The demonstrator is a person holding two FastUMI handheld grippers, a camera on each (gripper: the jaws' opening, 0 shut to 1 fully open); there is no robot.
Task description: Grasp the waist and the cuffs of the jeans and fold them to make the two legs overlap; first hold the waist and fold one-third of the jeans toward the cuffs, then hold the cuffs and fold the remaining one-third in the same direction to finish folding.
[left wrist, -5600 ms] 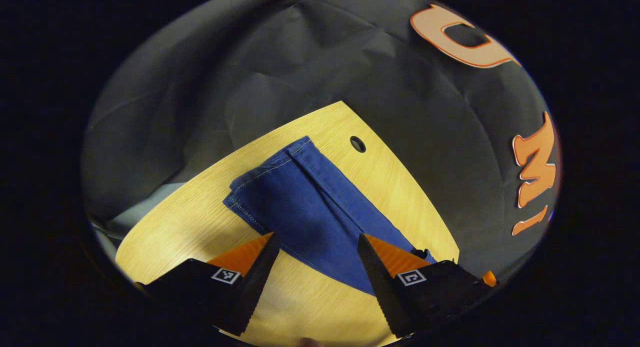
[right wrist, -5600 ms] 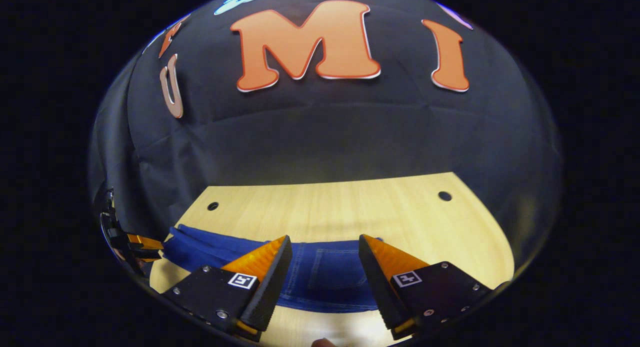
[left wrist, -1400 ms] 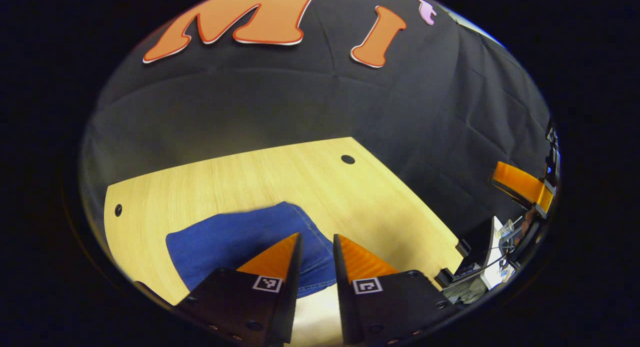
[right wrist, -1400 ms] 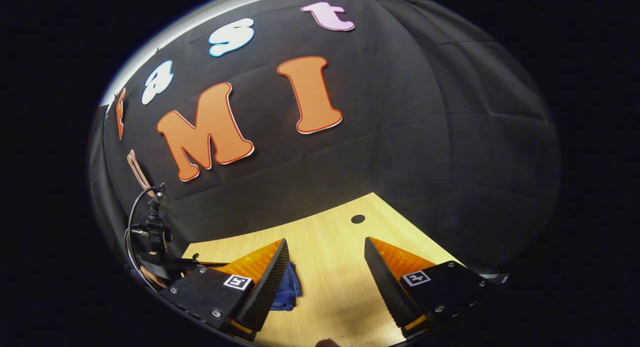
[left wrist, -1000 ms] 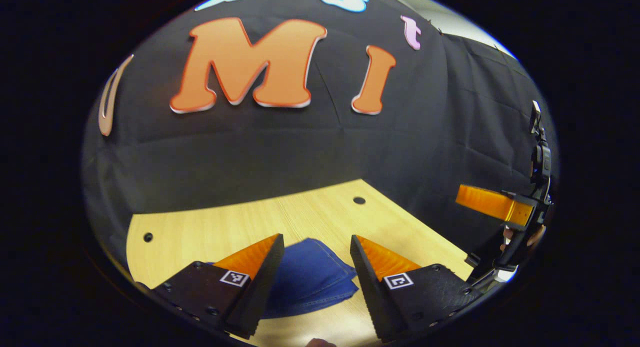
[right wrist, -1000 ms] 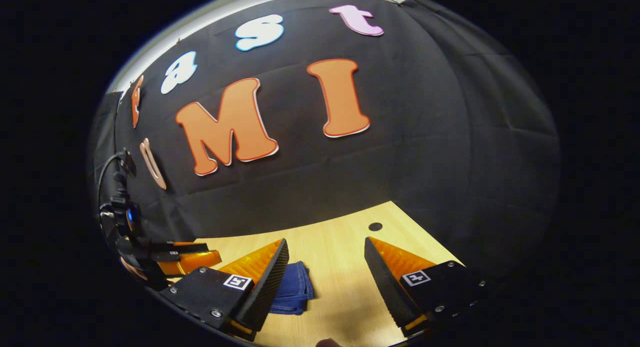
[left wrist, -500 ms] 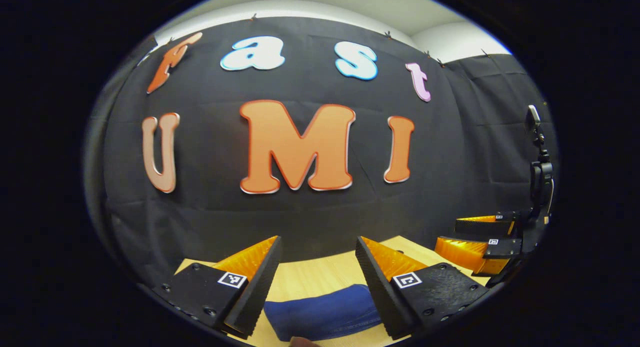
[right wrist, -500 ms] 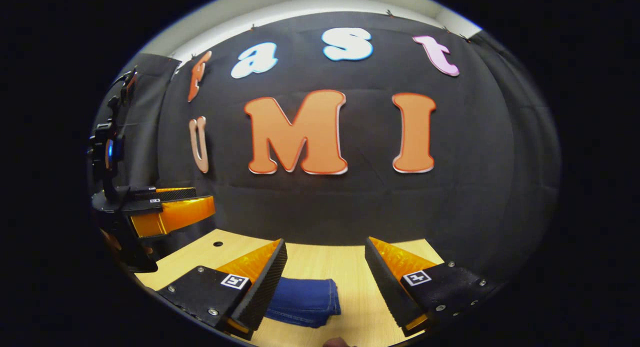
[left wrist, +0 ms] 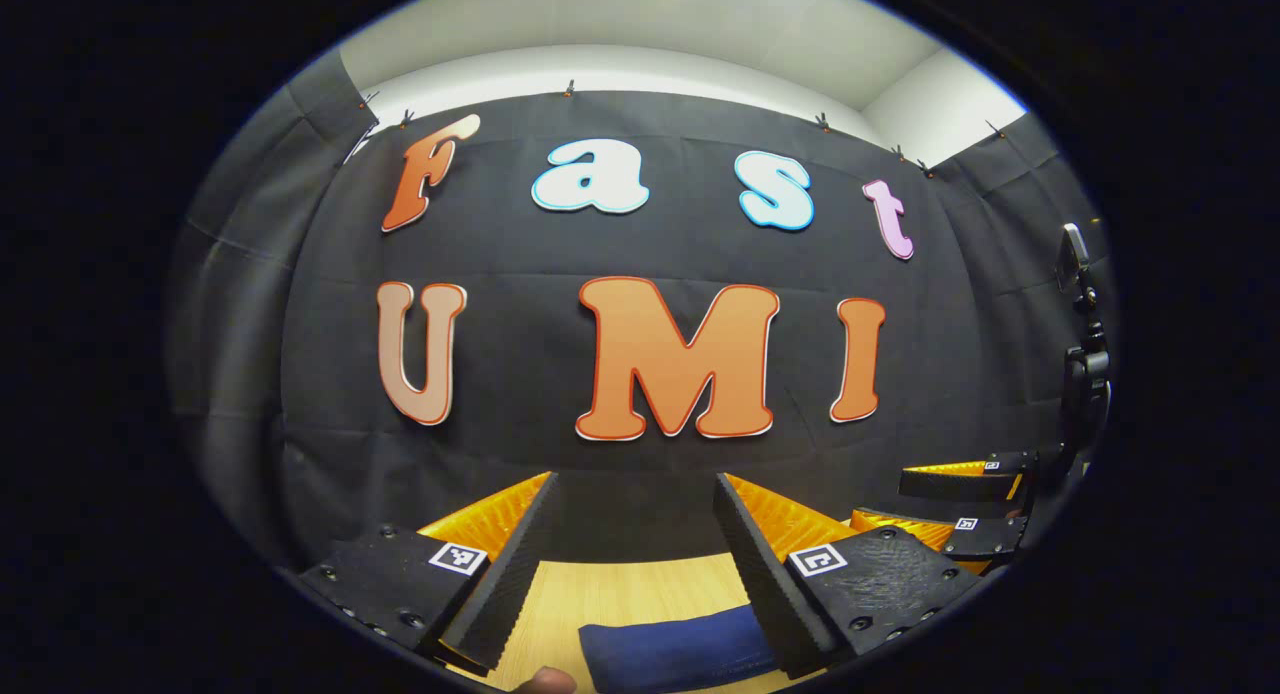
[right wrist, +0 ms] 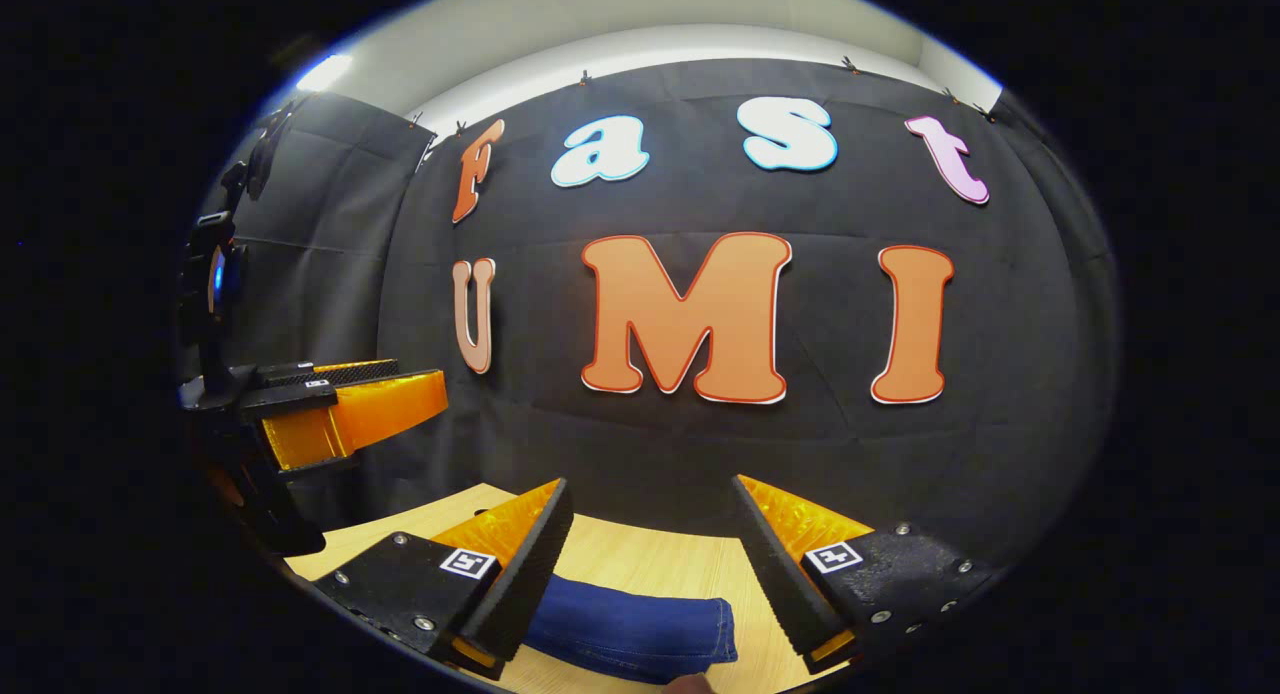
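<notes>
The blue jeans [left wrist: 680, 654] lie folded into a compact bundle on the wooden table [left wrist: 620, 589], low between my left gripper's fingers. My left gripper [left wrist: 633, 484] is open, held above the bundle, gripping nothing. In the right gripper view the folded jeans [right wrist: 640, 634] rest on the table [right wrist: 650, 559] below and between the fingers of my right gripper [right wrist: 650, 486], which is open and free of the cloth. Each gripper appears off to the side in the other's view: the right gripper [left wrist: 885, 499] and the left gripper [right wrist: 420, 384].
The black cloth wall rises straight ahead behind the table, with a pale ceiling above it. A person's fingertip [left wrist: 545, 680] shows at the bottom edge of the left gripper view, and another fingertip [right wrist: 690, 684] at the bottom of the right gripper view.
Both grippers have risen and tilted up away from the table, so the folded jeans have slid to the bottom of each view. Earlier the left gripper opened off the jeans.
</notes>
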